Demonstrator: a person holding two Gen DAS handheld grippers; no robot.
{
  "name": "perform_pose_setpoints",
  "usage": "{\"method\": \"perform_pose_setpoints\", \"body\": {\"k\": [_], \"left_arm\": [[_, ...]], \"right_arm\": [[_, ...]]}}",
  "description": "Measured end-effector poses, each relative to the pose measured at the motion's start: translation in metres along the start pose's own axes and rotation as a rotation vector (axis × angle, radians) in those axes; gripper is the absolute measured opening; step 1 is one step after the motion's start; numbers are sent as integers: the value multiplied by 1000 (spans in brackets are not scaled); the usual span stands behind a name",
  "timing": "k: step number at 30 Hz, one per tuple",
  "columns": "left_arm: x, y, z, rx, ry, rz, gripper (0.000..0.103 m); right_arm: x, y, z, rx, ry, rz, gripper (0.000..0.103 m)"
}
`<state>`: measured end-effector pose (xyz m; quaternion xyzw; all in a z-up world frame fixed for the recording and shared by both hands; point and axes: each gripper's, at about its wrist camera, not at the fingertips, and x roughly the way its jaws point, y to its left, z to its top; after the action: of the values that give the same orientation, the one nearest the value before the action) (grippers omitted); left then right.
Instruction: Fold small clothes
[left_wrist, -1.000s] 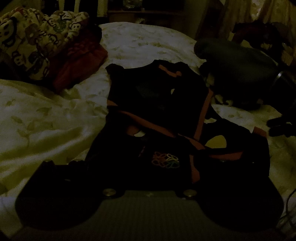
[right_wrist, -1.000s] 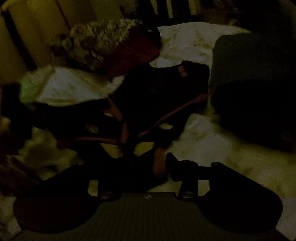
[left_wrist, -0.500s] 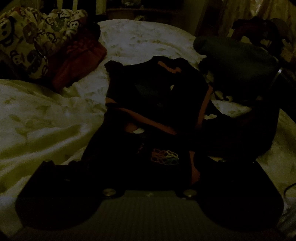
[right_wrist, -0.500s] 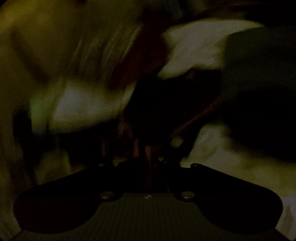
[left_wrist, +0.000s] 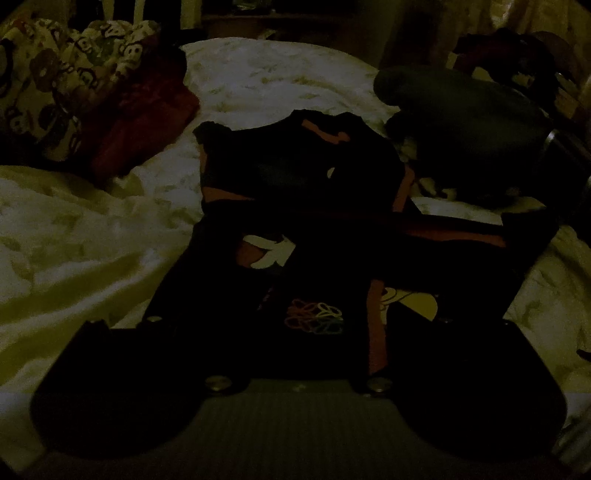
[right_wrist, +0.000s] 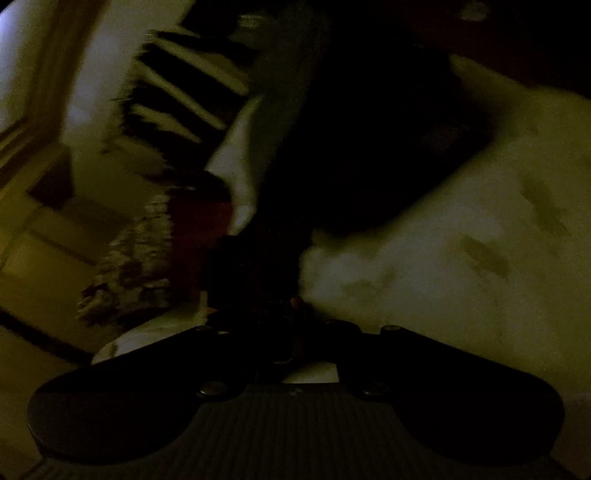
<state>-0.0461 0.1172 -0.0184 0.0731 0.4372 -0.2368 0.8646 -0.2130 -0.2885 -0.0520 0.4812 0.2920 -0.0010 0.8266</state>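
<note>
I see a dark cloth garment (left_wrist: 303, 206), matt, with reddish fabric trim and a small printed multicoloured motif (the light is very dim). It lies on a pale bed sheet (left_wrist: 110, 236), soft cloth with a faint leaf print and a slight sheen. My left hand-held gripper (left_wrist: 295, 354) looks matt black plastic with shiny metal screws; the right hand-held gripper (right_wrist: 291, 332) looks alike.
</note>
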Motion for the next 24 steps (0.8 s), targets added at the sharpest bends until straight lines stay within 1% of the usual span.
{"method": "perform_pose_setpoints", "body": {"k": [2, 3, 5, 6, 7, 8, 9, 10, 11, 13, 14, 15, 16, 17, 18, 19, 20, 21, 23, 24], "left_arm": [[-1, 0, 0, -7, -2, 0, 103], [-2, 0, 0, -11, -4, 0, 103], [-4, 0, -1, -13, -6, 4, 103], [-6, 0, -1, -13, -8, 9, 103], [-8, -1, -2, -12, -10, 13, 103], [-10, -1, -2, -13, -12, 16, 103], [-12, 0, -3, -13, -13, 17, 103], [-15, 0, -5, -15, -16, 21, 103], [-17, 1, -7, -16, -19, 24, 103], [-21, 4, -11, -23, -17, 33, 103], [-23, 7, -13, -29, -15, 37, 103], [-23, 10, -14, -38, -8, 38, 103], [-23, 13, -15, -49, -3, 35, 103], [-23, 16, -15, -57, 0, 33, 103], [-22, 18, -15, -61, 1, 34, 103], [-22, 19, -14, -60, -1, 38, 103], [-23, 19, -12, -58, -5, 41, 103], [-22, 18, -11, -55, -8, 42, 103], [-21, 15, -9, -44, -15, 36, 103], [-20, 13, -9, -40, -16, 32, 103]], "right_arm": [[7, 19, 13, -93, 3, 45, 10], [10, 34, 18, -178, -2, 64, 10], [12, 76, 31, -419, -30, 107, 10], [15, 94, 35, -516, -52, 135, 10], [17, 115, 41, -620, -69, 176, 10], [22, 142, 43, -761, -60, 220, 10], [31, 164, 41, -884, -36, 244, 10], [39, 180, 36, -976, -15, 259, 10], [48, 193, 27, -1049, 34, 288, 10], [70, 207, 4, -1137, 247, 404, 10], [81, 207, -16, -1181, 360, 436, 11], [91, 206, -33, -1219, 458, 447, 11], [100, 200, -55, -1256, 539, 446, 20], [107, 191, -73, -1245, 601, 438, 30], [116, 184, -84, -1191, 659, 430, 31], [122, 172, -92, -1111, 700, 422, 34], [123, 161, -96, -1040, 690, 395, 36], [122, 152, -94, -975, 668, 364, 42], [114, 135, -83, -845, 599, 302, 56], [107, 130, -76, -787, 555, 288, 59]]}}
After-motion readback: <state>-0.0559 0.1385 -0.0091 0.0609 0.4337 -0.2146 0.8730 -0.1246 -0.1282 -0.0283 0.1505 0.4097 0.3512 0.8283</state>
